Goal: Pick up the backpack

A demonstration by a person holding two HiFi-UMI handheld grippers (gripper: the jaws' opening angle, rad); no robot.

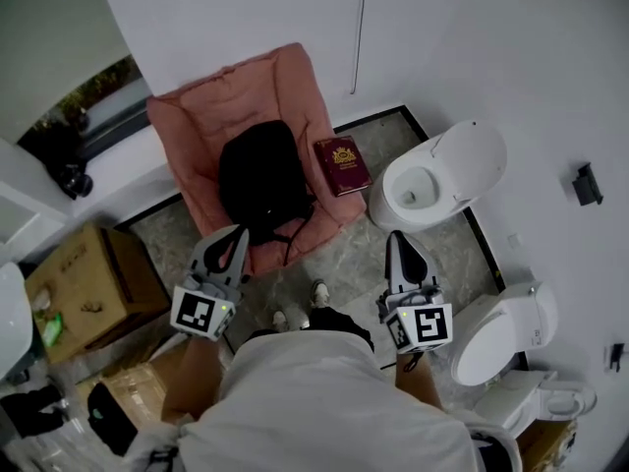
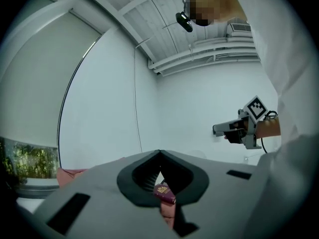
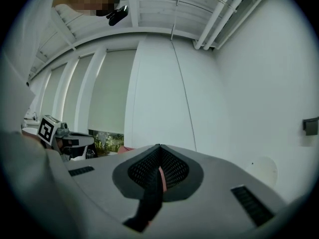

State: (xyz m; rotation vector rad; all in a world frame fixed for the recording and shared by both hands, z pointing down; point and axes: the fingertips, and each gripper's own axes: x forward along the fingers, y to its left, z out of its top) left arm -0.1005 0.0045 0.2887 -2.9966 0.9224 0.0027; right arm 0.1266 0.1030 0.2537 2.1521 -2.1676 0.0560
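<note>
Black fabric backpack (image 1: 260,180) slumped on pink padded chair (image 1: 197,116).
Just beyond left gripper (image 1: 238,234), jaws together, empty; right gripper (image 1: 397,239) likewise closed, well apart from it.

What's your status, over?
Left gripper, right gripper: jaws shut, empty. Backpack untouched on pink chair. Red book beside it, not blocking.

Pretty bare room: plain white walls (image 1: 472,37), grey marble-look floor (image 1: 359,254), a pink padded floor chair (image 1: 201,116) against the wall, a white toilet (image 1: 442,170) just beside it, second toilet (image 1: 506,327) further right, cardboard boxes (image 1: 93,283) on the left, and a window (image 1: 88,101) showing greenery.
</note>
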